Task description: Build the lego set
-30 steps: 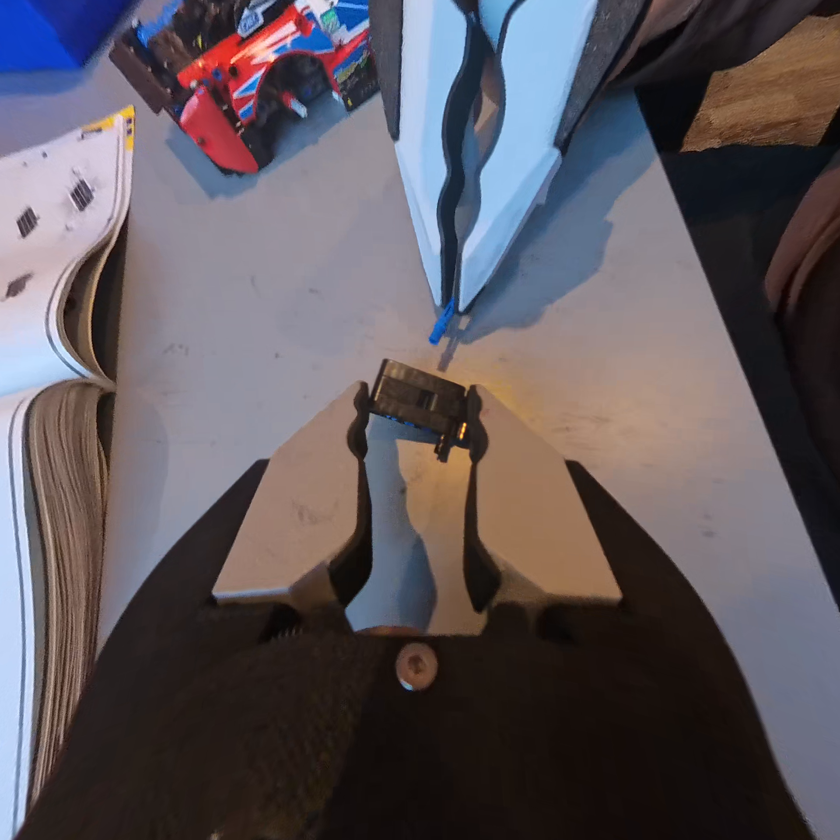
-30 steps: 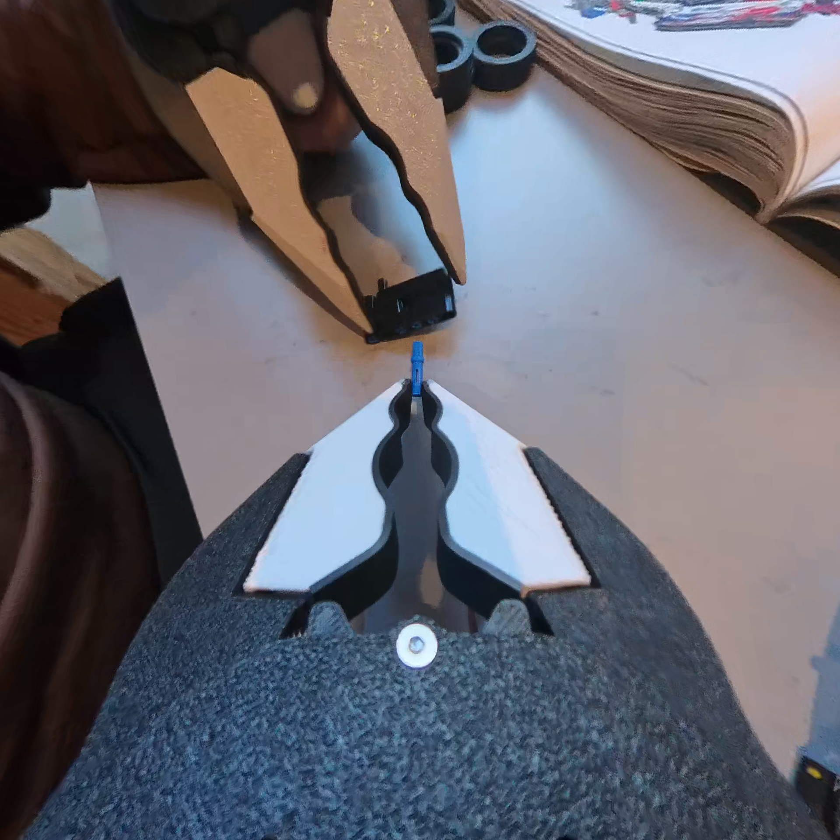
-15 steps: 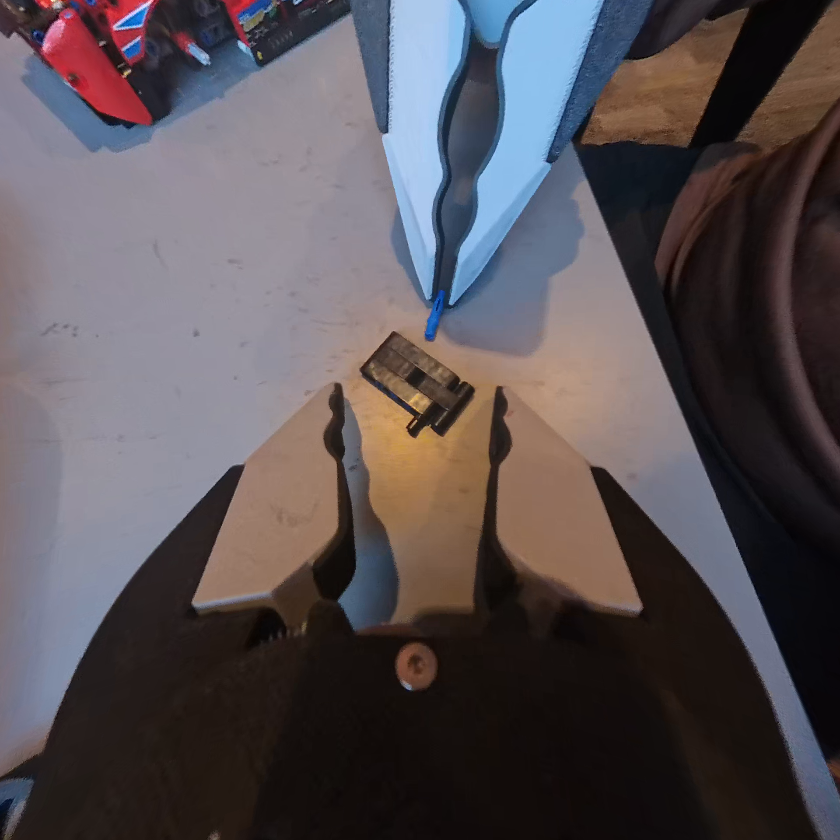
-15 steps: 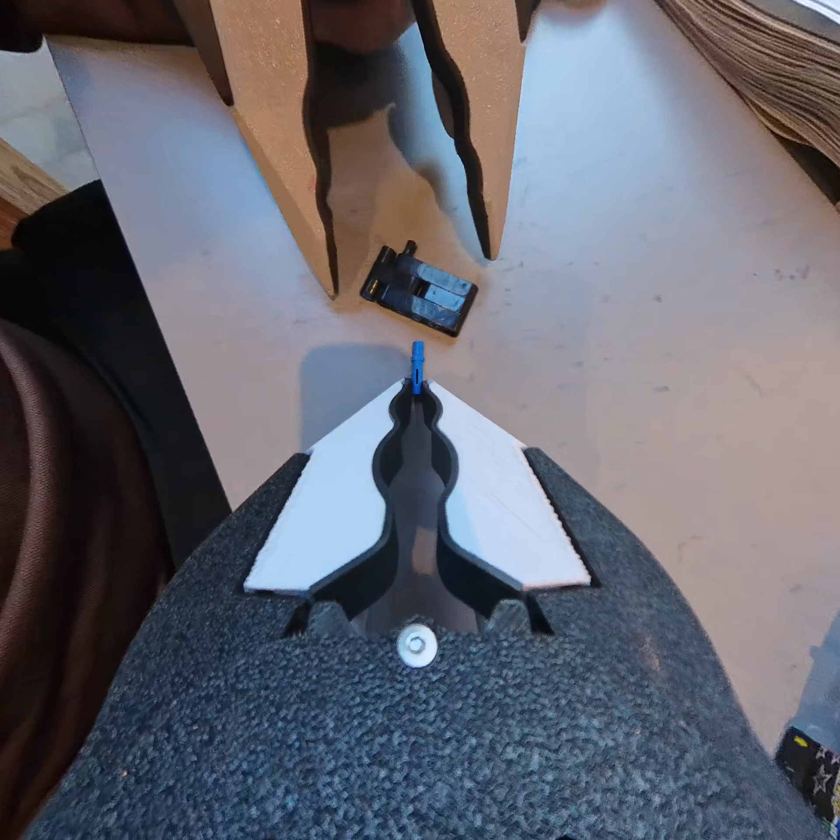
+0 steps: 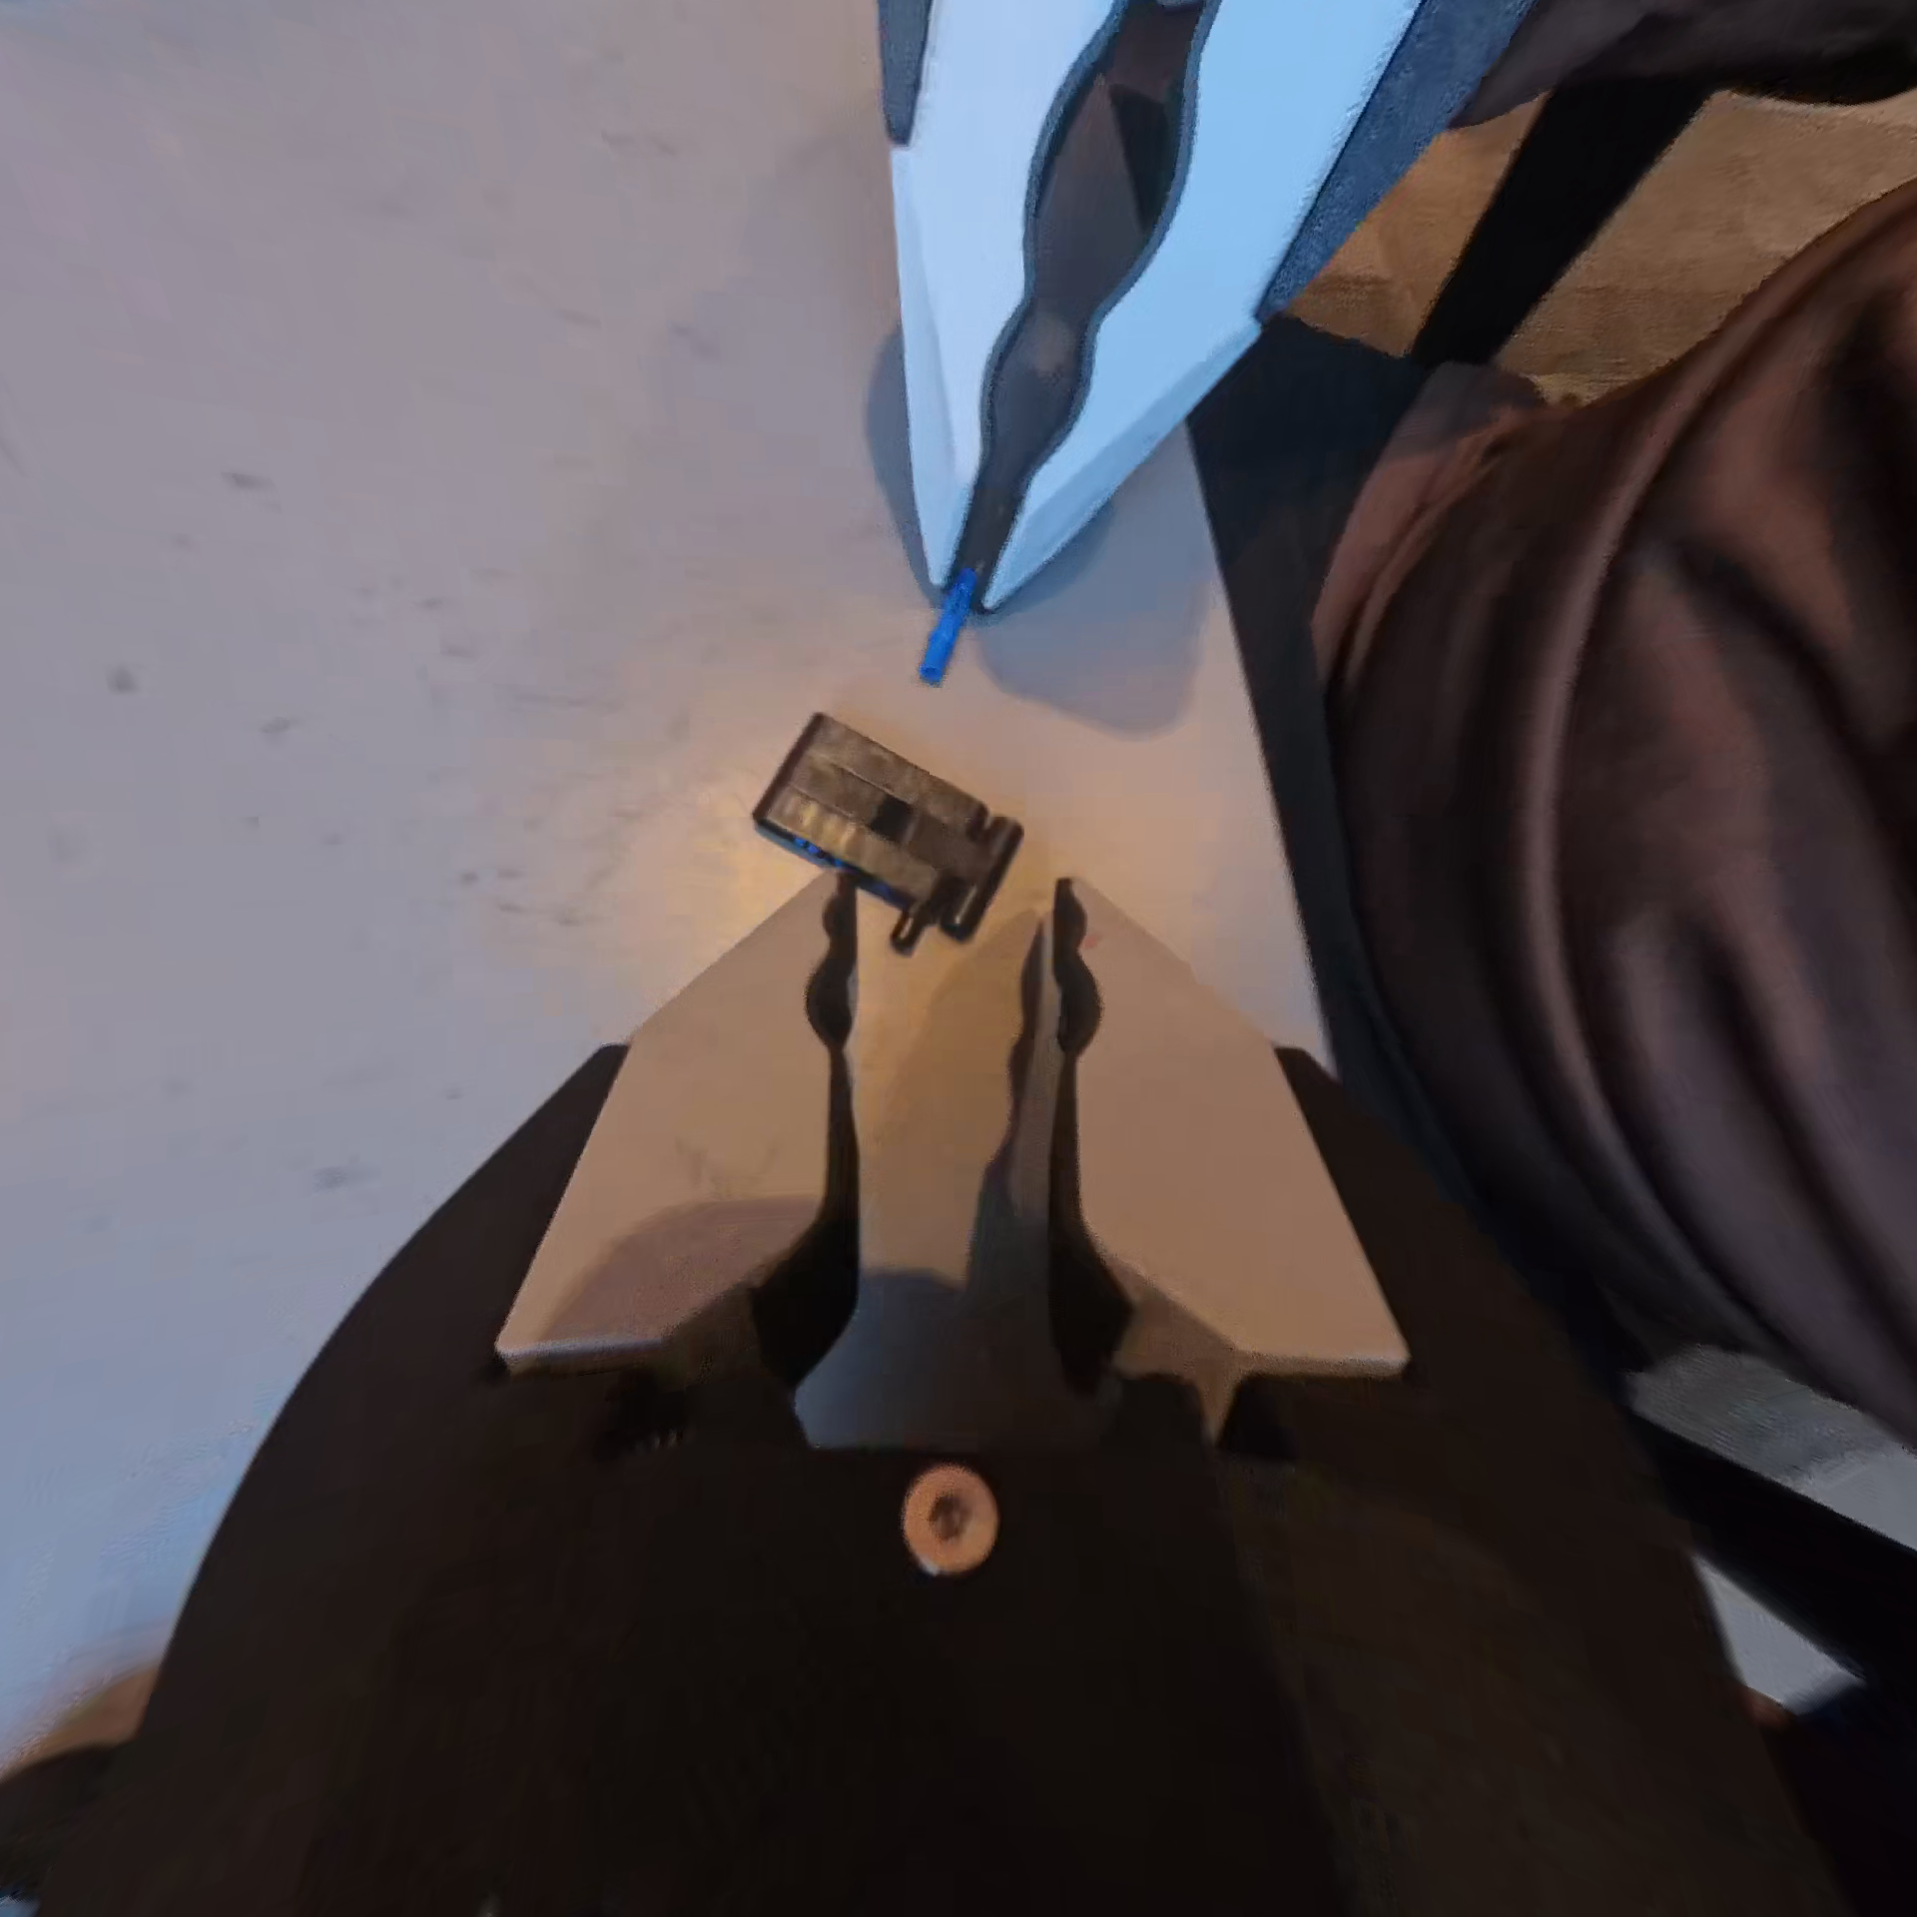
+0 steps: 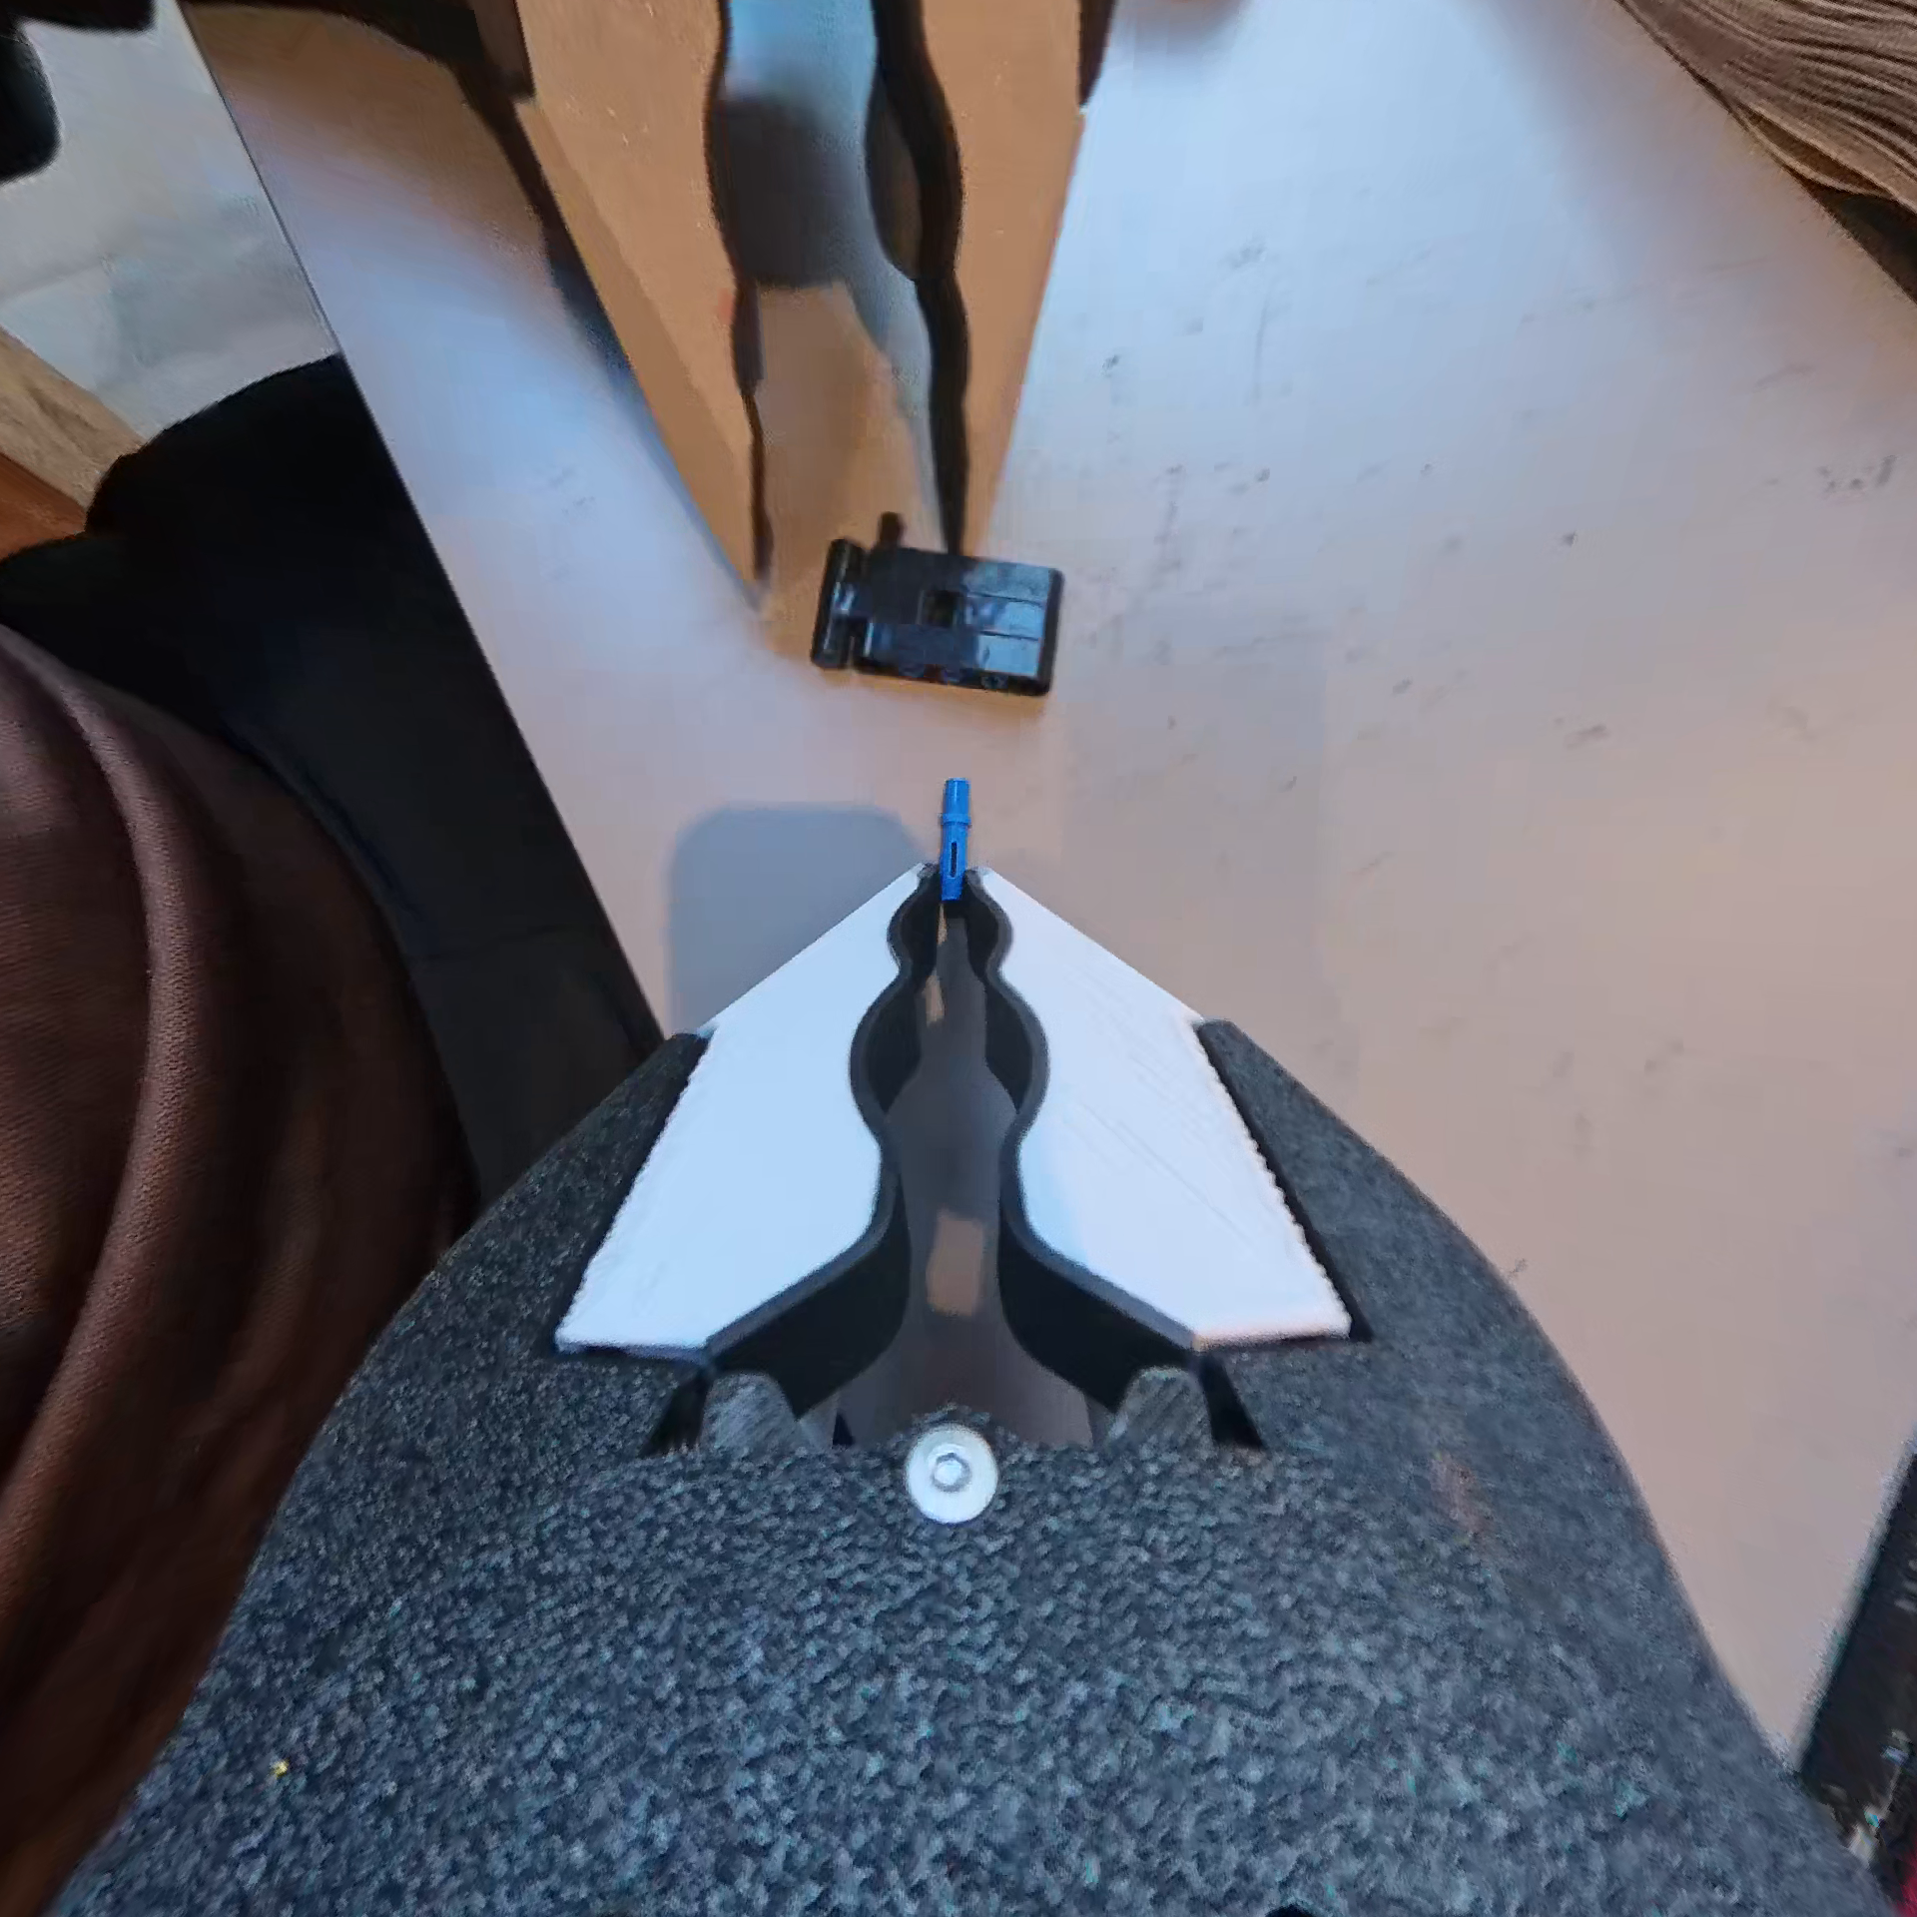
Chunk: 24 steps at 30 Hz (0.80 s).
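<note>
A small black lego assembly [image 5: 884, 827] lies flat on the grey table near its edge; it also shows in the right wrist view [image 6: 939, 631]. My left gripper [image 5: 946, 894] is open and empty, its fingertips just behind the assembly, the left tip at the piece's edge. It shows from the front in the right wrist view [image 6: 861, 560]. My right gripper [image 6: 949, 873] is shut on a small blue pin [image 6: 951, 838] that sticks out of its tips toward the assembly. In the left wrist view the right gripper [image 5: 967, 591] and the blue pin [image 5: 946, 631] sit just beyond the assembly.
The table edge [image 5: 1260, 788] runs close on the right of the left wrist view, with a person's brown garment [image 5: 1618, 788] beyond it. A thick open booklet [image 6: 1805, 114] lies at the top right of the right wrist view. About 6 cm separates my left fingertips from my right.
My left gripper let go of the black assembly, which now lies on the table, opened wide, then narrowed and came back up to the piece. The right gripper still holds the pin.
</note>
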Tool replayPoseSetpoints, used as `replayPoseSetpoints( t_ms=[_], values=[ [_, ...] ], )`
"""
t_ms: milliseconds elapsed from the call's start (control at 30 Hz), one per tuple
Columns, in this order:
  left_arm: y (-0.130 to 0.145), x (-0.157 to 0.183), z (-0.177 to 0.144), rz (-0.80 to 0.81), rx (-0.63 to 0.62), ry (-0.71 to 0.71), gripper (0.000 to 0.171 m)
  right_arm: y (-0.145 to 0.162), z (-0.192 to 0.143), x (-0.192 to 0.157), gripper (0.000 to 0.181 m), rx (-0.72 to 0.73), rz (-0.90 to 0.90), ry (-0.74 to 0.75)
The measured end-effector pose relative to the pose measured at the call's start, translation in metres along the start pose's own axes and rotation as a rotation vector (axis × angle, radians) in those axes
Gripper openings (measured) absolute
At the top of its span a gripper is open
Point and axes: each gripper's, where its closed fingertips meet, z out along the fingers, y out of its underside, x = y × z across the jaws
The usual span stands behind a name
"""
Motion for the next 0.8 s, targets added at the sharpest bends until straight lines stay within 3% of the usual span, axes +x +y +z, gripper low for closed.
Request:
replayPoseSetpoints(
  t_ms=[100, 167, 300, 367, 567, 800],
  values=[
    [0.002, 0.008, -0.007, -0.072, -0.061, 0.017, 0.042, 0.003, -0.003, -0.003, 0.005, 0.017, 0.017, 0.000],
    [0.000, 0.001, -0.010, -0.064, -0.047, -0.052, 0.038, 0.004, -0.005, -0.004, 0.014, 0.022, 0.021, -0.003],
    [0.005, 0.003, -0.004, -0.108, -0.082, -0.060, 0.035, 0.007, -0.007, -0.002, 0.015, 0.036, 0.030, -0.010],
    [0.005, 0.003, -0.001, -0.126, -0.078, -0.085, 0.026, 0.008, -0.008, -0.004, 0.018, 0.041, 0.052, -0.027],
    [0.000, 0.027, 0.008, -0.165, -0.064, -0.051, 0.025, 0.008, -0.007, -0.005, 0.019, 0.073, 0.049, -0.035],
    [-0.007, 0.000, -0.008, -0.246, 0.003, -0.279, 0.060, 0.002, -0.004, -0.010, 0.016, 0.116, 0.080, -0.094]
  ],
)
